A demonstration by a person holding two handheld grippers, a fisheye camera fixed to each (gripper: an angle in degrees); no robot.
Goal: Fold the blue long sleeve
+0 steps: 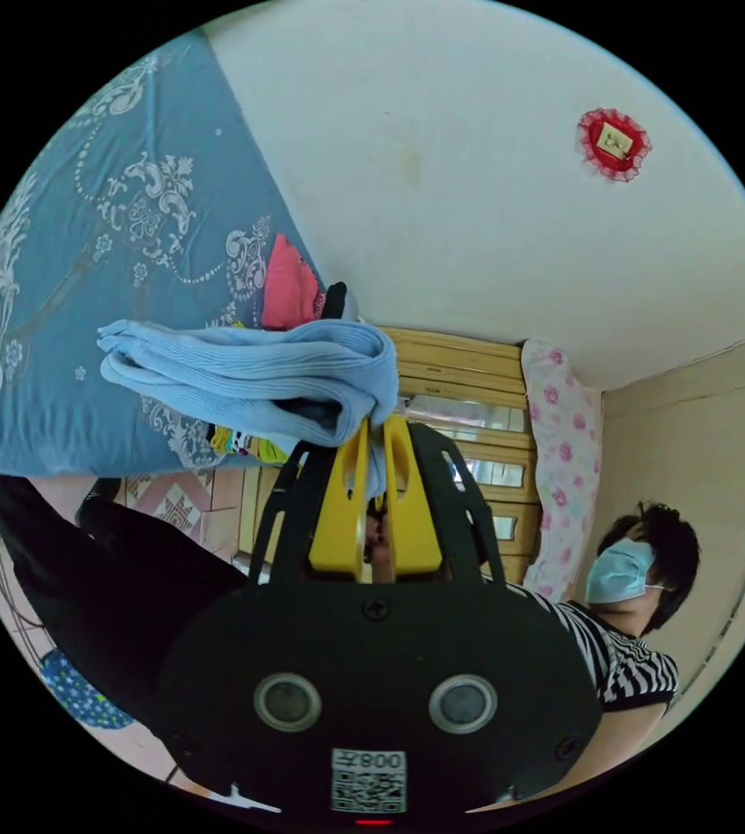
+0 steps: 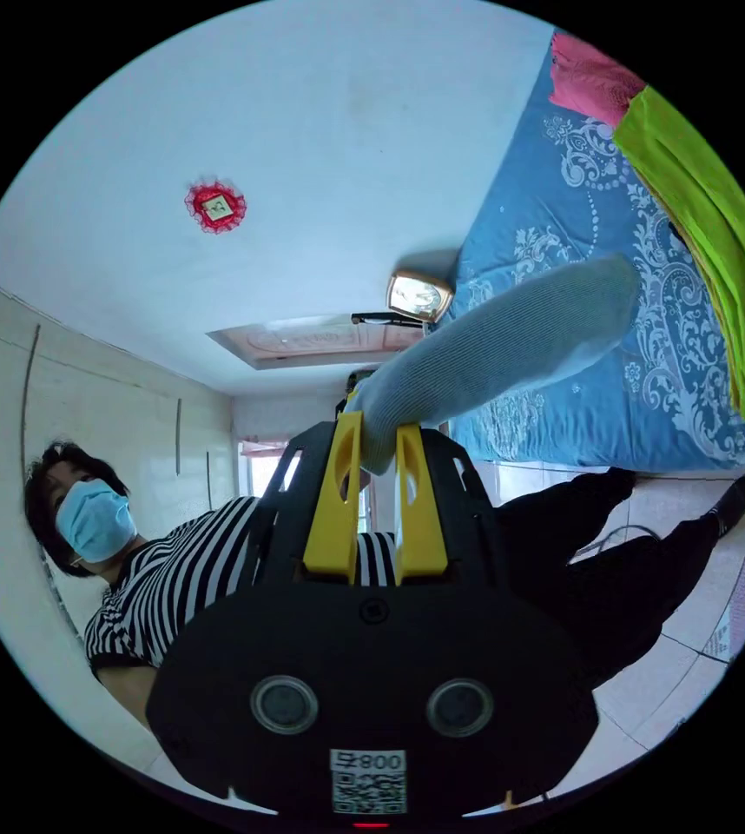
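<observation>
Above the patterned blue bedspread (image 1: 86,287): left gripper (image 1: 375,439) clamped on bunched folds of the blue long sleeve (image 1: 242,373), right gripper (image 2: 379,443) clamped on another part of it. Lifted, still rumpled; probably early, with spreading flat and folding left.

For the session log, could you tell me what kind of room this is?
Probably a bedroom: a bed with a blue patterned bedsheet, a wooden cabinet, and clothes piled on the bed.
</observation>
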